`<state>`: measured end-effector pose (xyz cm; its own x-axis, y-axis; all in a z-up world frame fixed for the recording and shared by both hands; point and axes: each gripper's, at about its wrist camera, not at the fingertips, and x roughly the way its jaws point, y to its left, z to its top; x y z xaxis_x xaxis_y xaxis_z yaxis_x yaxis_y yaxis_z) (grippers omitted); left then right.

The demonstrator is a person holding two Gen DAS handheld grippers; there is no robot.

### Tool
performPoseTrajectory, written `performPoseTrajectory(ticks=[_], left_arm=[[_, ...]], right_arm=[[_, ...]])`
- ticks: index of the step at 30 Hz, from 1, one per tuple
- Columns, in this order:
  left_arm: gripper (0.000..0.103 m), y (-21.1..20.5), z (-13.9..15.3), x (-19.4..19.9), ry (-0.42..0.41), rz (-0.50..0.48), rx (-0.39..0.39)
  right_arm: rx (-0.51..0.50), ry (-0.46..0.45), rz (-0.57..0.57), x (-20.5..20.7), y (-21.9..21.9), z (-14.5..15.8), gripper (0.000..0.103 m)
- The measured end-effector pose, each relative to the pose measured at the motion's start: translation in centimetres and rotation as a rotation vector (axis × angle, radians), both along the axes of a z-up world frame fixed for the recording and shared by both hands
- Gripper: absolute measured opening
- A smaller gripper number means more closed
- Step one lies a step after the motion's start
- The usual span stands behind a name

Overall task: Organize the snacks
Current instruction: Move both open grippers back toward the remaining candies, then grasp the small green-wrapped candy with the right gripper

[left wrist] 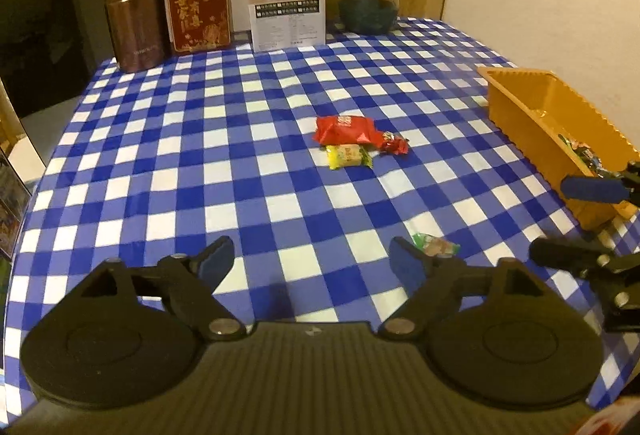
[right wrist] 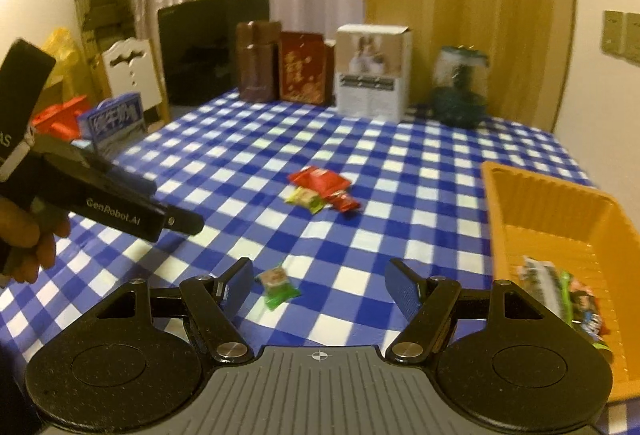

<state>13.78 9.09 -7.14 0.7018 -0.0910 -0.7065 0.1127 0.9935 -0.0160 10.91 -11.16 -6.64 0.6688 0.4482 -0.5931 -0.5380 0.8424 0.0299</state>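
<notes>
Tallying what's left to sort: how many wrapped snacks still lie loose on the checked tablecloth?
4: a large red packet, small yellow packet and small red candy clustered mid-table, and a green-wrapped snack nearer.

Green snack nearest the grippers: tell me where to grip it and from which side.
Grip the green snack across its narrow middle, coming down from above; it lies flat and alone on the checked tablecloth, so there's no side edge to catch. Either open gripper could probably manage.

Orange tray (left wrist: 532, 103) cut off at right edge, its snack wrappers (right wrist: 560, 295) too blurred to identify.
</notes>
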Motion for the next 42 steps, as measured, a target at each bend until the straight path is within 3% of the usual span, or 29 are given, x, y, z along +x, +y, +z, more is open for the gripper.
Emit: performPoseTrajectory(ticks=[8, 12, 14, 22, 31, 42], left_arm=[[0.092, 1.1, -0.4, 0.7, 0.004, 0.044, -0.022], [0.094, 1.3, -0.4, 0.7, -0.036, 0.062, 0.012], [0.095, 1.6, -0.5, 0.9, -0.033, 0.068, -0.008], [0.096, 1.4, -0.8, 1.3, 0.014, 0.073, 0.023], [0.096, 1.5, -1.0, 1.6, 0.051, 0.083, -0.012], [0.096, 0.8, -0.9, 2.2, 0.051, 0.063, -0.025]], right_arm=[[-0.056, 0.049, 0.084, 1.8, 2.7, -2.4, 0.072], [-0.070, 0.061, 0.106, 2.5, 3.6, -3.3, 0.072], [-0.076, 0.065, 0.108, 2.9, 4.0, -3.7, 0.061], [-0.117, 0.078, 0.136, 4.1, 5.3, -5.2, 0.045], [-0.157, 0.077, 0.143, 4.3, 5.9, -5.7, 0.024], [-0.058, 0.096, 0.030, 5.1, 4.0, -4.0, 0.022]])
